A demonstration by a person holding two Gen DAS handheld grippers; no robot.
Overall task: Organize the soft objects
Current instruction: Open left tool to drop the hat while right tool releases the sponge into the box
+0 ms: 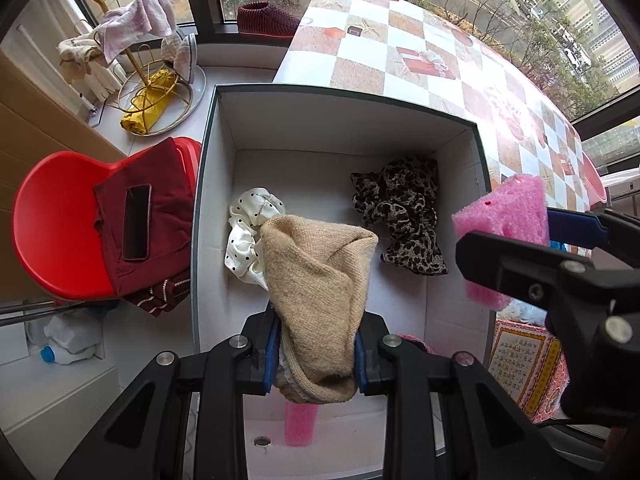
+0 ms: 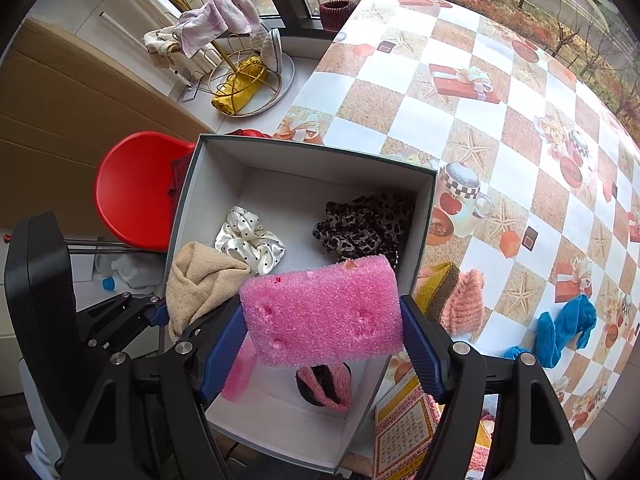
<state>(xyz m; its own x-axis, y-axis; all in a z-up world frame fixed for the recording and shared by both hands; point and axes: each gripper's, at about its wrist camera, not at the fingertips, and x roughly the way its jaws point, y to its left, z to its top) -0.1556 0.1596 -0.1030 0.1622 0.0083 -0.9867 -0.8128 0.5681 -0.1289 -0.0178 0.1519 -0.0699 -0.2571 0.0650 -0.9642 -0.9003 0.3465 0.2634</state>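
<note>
My left gripper (image 1: 316,354) is shut on a beige knit cloth (image 1: 320,280) and holds it over the white box (image 1: 344,100). It also shows in the right wrist view (image 2: 200,280). My right gripper (image 2: 322,334) is shut on a pink sponge (image 2: 324,312) above the box's near right side; the sponge also shows in the left wrist view (image 1: 506,216). Inside the box (image 2: 312,156) lie a white polka-dot scrunchie (image 2: 250,238), a leopard-print scrunchie (image 2: 362,226), a pink and black knit piece (image 2: 326,384) and a second pink sponge (image 2: 240,372).
The checkered table (image 2: 500,128) holds a yellow and pink knit piece (image 2: 452,294) and a blue cloth (image 2: 564,326) right of the box. A red chair (image 1: 52,224) with a dark red garment and a phone (image 1: 136,222) stands left. A gold rack (image 1: 148,76) with towels stands behind.
</note>
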